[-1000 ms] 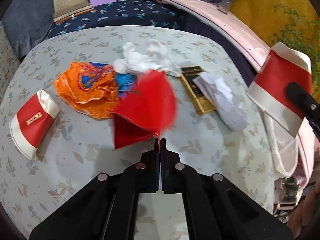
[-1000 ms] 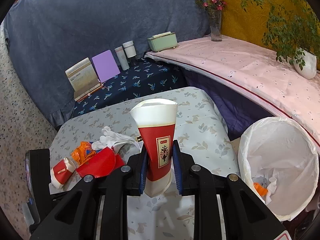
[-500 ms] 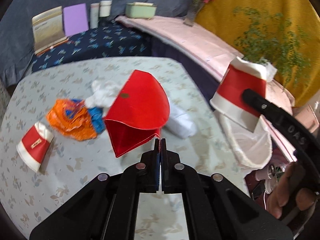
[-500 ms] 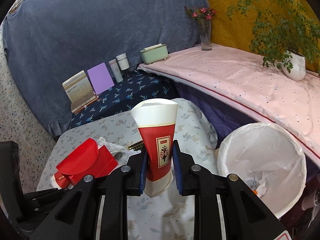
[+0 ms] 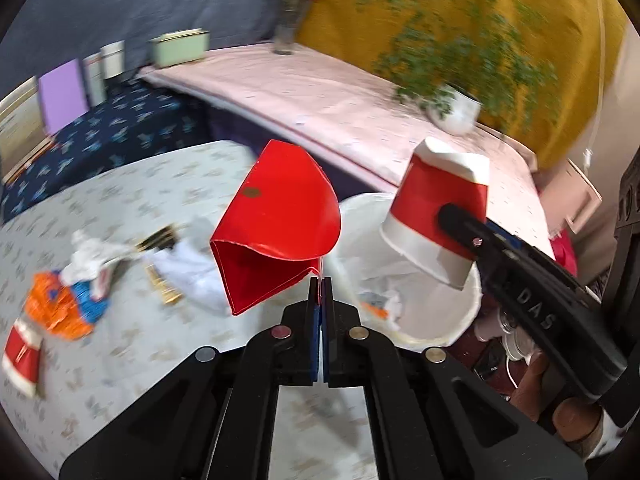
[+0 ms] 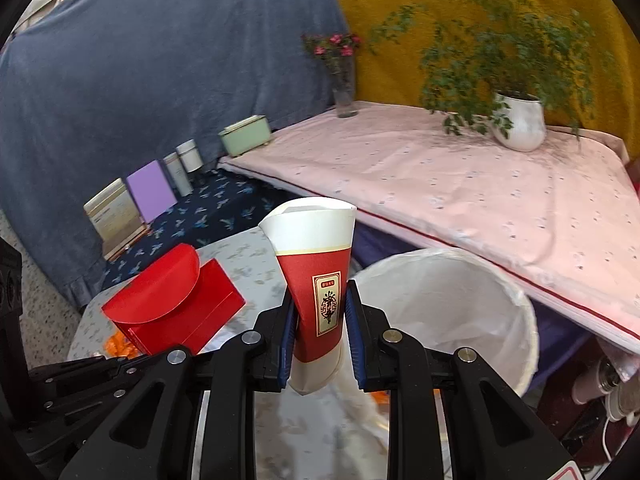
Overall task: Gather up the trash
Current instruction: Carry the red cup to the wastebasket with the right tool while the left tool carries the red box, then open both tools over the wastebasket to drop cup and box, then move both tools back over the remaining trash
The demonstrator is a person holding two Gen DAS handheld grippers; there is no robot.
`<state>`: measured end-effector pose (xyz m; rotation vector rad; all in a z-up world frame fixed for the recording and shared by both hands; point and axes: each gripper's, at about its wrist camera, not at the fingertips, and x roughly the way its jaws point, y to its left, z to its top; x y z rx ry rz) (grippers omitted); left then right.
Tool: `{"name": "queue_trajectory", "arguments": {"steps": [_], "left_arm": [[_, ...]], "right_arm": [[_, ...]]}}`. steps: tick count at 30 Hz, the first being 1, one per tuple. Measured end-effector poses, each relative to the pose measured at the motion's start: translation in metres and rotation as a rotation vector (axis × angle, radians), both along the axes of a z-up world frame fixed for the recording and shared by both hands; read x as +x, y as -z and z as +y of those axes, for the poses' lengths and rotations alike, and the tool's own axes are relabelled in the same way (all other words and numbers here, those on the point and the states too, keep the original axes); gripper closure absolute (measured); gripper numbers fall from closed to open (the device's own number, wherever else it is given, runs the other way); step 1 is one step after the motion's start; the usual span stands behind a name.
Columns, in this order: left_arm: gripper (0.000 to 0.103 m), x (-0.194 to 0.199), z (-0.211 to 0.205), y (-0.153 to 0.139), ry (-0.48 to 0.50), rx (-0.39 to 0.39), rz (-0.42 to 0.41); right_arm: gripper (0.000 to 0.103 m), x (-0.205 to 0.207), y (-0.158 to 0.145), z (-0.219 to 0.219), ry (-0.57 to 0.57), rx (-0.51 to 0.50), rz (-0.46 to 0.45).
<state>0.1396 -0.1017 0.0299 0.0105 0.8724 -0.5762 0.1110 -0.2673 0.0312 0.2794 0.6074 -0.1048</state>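
I find my left gripper (image 5: 321, 280) fully closed, its pads pinching one corner of a red envelope (image 5: 276, 226). The envelope hangs clear of the table (image 5: 168, 184), flap open, at the table's edge and just short of the bin's rim in the left wrist view. In the right wrist view the same envelope (image 6: 172, 306) sits to the left of my right gripper, above the table.

My right gripper (image 6: 318, 320) is partly closed, both blue pads pressing the sides of a crushed red-and-white paper cup (image 6: 318, 280). The cup stands upright between the jaws, white rim uppermost. In the left wrist view that cup (image 5: 438, 216) is held above the white-lined waste bin (image 5: 456, 312).

The bin (image 6: 500, 320) stands on the floor beside the table, below a pink-covered shelf (image 6: 460, 184). I note crumpled white and orange scraps (image 5: 378, 306) already in it.

On the table I record: a second crushed red-and-white cup (image 5: 20, 354) at the near left edge, an orange and blue wrapper (image 5: 62, 308), crumpled white tissue (image 5: 96, 252), a gold-edged dark packet (image 5: 158, 252), and a further white wad (image 5: 188, 270). The left view is blurred, so finer detail is unclear.
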Motion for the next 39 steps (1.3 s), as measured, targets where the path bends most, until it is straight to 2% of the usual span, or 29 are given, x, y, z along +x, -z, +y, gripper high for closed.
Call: {"name": "queue_trajectory", "arguments": {"steps": [8, 12, 13, 15, 17, 23, 26, 32, 35, 39], "left_arm": [[0.103, -0.001, -0.061, 0.012, 0.156, -0.020, 0.033], [0.101, 0.002, -0.078, 0.022, 0.196, -0.030, 0.050], [0.099, 0.002, -0.083, 0.024, 0.194, -0.011, 0.039], [0.080, 0.002, -0.086, 0.027, 0.179, 0.020, 0.018], [0.068, 0.000, -0.084, 0.027, 0.158, 0.025, 0.001], [0.065, 0.001, -0.073, 0.026, 0.111, 0.045, -0.026], [0.060, 0.003, -0.062, 0.024, 0.076, 0.045, -0.027], [0.059, 0.005, -0.034, 0.021, 0.009, 0.052, -0.035], [0.051, 0.006, -0.019, 0.020, -0.022, 0.051, -0.037], [0.050, 0.004, 0.001, 0.016, -0.052, 0.051, -0.053]], "right_arm": [[0.080, -0.014, 0.010, -0.050, 0.103, -0.003, 0.026], [0.078, -0.017, 0.017, -0.066, 0.139, -0.003, 0.042], [0.078, -0.019, 0.019, -0.069, 0.154, -0.002, 0.041], [0.074, -0.021, 0.022, -0.074, 0.165, 0.005, 0.044], [0.069, -0.023, 0.024, -0.078, 0.177, 0.008, 0.042], [0.068, -0.024, 0.024, -0.079, 0.174, 0.011, 0.038], [0.061, -0.026, 0.022, -0.074, 0.170, 0.010, 0.033], [0.061, -0.026, 0.016, -0.054, 0.137, -0.004, 0.026], [0.056, -0.025, 0.013, -0.042, 0.122, -0.007, 0.023], [0.056, -0.023, 0.009, -0.025, 0.091, -0.016, 0.020]]}}
